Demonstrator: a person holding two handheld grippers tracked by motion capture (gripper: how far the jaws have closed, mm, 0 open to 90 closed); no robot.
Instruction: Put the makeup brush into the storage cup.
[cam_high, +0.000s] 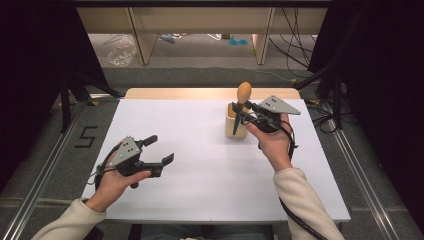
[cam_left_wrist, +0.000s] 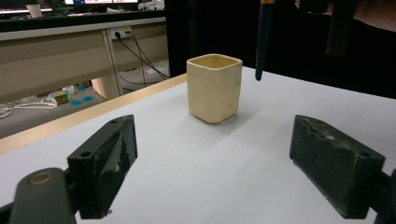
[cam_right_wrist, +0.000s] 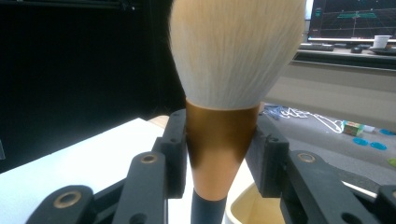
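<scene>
Here, right gripper (cam_high: 243, 114) clamping brush (cam_high: 244, 93), above cup (cam_high: 235, 129)

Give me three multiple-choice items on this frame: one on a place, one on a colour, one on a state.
1. Where is the brush's handle tip?
A. Hanging beside the cup, above the table
B. Lying flat on the table
C. Deep inside the cup

2. What colour is the cup?
A. Blue
B. Cream
C. Red

3. How do the left gripper's jaws stand?
A. Clamped on the cup
B. Clamped on the brush
C. Open, holding nothing

Answers:
1 A: the brush, clamped in the right gripper, ends in the air beside the cup.
2 B: its walls are cream.
3 C: the left gripper has bare table between its jaws.
</scene>
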